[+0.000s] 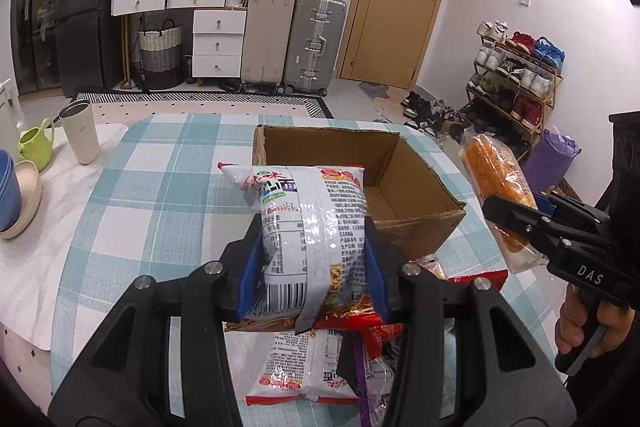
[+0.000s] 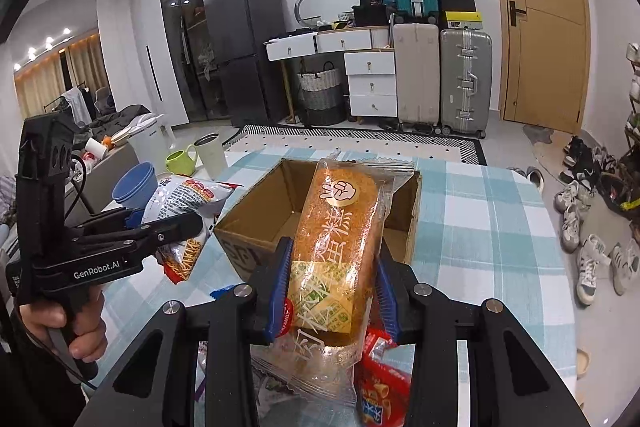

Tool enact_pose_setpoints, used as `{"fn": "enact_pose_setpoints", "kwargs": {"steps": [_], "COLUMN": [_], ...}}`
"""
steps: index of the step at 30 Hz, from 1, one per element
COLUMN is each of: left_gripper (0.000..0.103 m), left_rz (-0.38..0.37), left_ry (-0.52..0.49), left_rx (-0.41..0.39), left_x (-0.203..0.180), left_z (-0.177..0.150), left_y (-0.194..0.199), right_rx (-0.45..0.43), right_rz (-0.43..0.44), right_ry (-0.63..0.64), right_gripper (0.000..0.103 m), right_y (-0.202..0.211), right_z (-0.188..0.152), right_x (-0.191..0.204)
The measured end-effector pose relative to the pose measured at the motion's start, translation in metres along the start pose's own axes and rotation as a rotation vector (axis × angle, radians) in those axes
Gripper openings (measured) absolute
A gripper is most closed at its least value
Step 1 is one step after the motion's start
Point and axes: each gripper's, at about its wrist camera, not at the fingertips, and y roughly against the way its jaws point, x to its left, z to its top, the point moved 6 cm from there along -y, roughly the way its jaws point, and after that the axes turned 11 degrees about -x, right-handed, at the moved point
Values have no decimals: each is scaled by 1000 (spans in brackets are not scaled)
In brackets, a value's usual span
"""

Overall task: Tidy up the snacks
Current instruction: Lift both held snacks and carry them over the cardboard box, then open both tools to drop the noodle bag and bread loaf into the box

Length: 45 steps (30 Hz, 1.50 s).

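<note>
Left gripper (image 1: pixel 312 267) clamped on noodle packet (image 1: pixel 304 223); right gripper (image 2: pixel 332 291) on wrapped cake (image 2: pixel 340 247), perhaps floss-topped; cardboard box (image 1: pixel 420 227) at twelve o'clock.

The cardboard box (image 1: pixel 400 187) is sitting on the table (image 1: pixel 160 187) with the noodle packet (image 1: pixel 308 227) hanging before it, the cake packet (image 1: pixel 500 195) to its right, more snack packets (image 1: pixel 320 367) lying nearer, and the cups (image 1: pixel 80 135) standing far left.

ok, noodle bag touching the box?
Apart. In the right wrist view the noodle bag, held in the left gripper, hangs left of the box rim, tablecloth showing between them.
</note>
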Motion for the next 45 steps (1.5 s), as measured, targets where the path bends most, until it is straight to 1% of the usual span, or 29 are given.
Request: {"fn": "enact_pose_setpoints", "kwargs": {"steps": [5, 10, 14, 20, 28, 31, 38, 39, 40, 42, 43, 44, 45], "left_gripper": [42, 42, 42, 42, 42, 42, 43, 43, 43, 43, 44, 46, 55], "left_rz": [3, -2, -5, -13, -15, -13, -9, -8, -7, -6, -4, -1, 5], "left_ry": [3, 14, 21, 2, -12, -25, -24, -21, -18, -6, 0, 1, -1], "left_rx": [-2, 5, 18, 36, 61, 72, 89, 92, 97, 103, 105, 105, 103], "left_x": [5, 5, 3, -3, -8, -8, -7, -6, -5, -4, -3, -2, -1], "left_z": [6, 15, 18, 17, 13, 11, 10, 10, 10, 11, 11, 11, 12], "left_y": [-11, -29, -47, -73, -97, -104, -112, -113, -114, -116, -116, -115, -113], "right_rx": [1, 8, -9, 14, 50, 52, 71, 72, 70, 48, 34, 25, 12], "right_rz": [-8, -12, -19, -20, -21, -24, -21, -19, -20, -26, -24, -27, -34], "right_ry": [-24, -32, -46, -58, -29, -17, -40, -41, -42, -40, -37, -34, -34], "right_gripper": [38, 38, 38, 38, 38, 38, 38, 41, 47, 55, 65, 73, 87], "right_y": [-18, -35, -46, -60, -79, -84, -93, -94, -93, -86, -81, -76, -70], "right_z": [3, -2, -3, -5, -1, 0, -5, -5, -5, -1, 1, 3, 5], "right_x": [-10, -16, -24, -31, -32, -32, -37, -38, -38, -40, -40, -41, -42]}}
